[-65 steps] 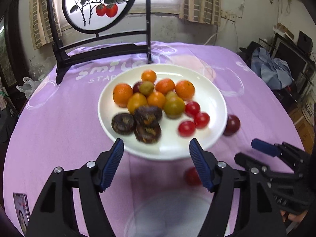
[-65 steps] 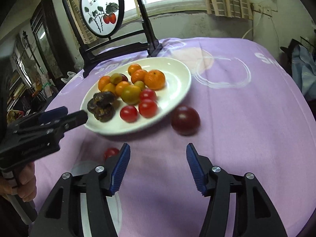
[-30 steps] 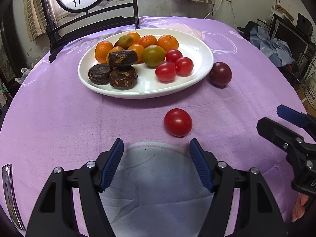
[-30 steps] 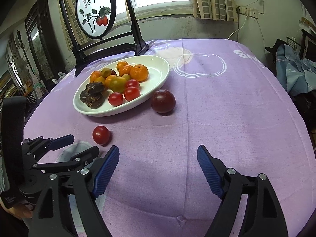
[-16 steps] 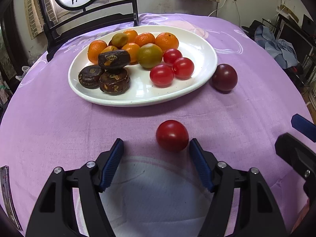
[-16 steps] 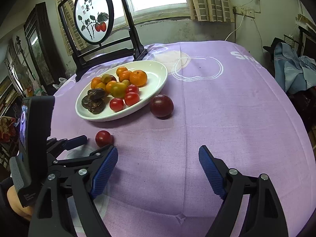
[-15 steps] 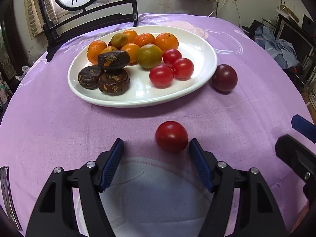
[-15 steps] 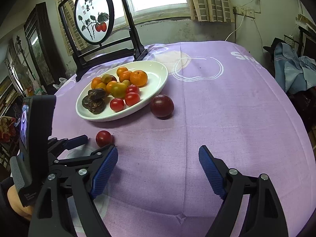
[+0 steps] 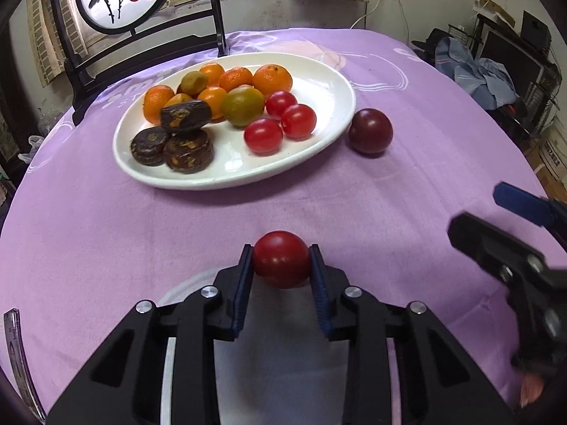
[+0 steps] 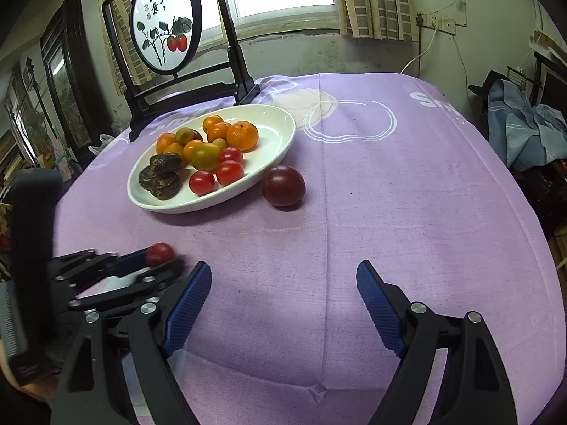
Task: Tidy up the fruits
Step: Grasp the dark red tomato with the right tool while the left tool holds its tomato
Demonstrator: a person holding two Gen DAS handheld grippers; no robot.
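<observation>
One tomato [image 9: 281, 264] pinched between the left gripper's [image 9: 281, 283] blue pads, near the table's front, well short of the plate [image 9: 329, 85]. On the plate: three more tomatoes [image 9: 263, 135], three dark discs [image 9: 188, 150], a heap of oranges [image 9: 272, 79], its rear members partly hidden, count unclear. One plum [image 9: 370, 130] on the cloth [image 10: 389, 194] just beside the rim. Right gripper [image 10: 283, 297] spread wide, holding nothing, partly cut off at frame edge.

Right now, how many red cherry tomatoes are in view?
4. Three sit on the white plate. One cherry tomato is clamped in the left hand-held gripper. More may hide behind the oranges.
</observation>
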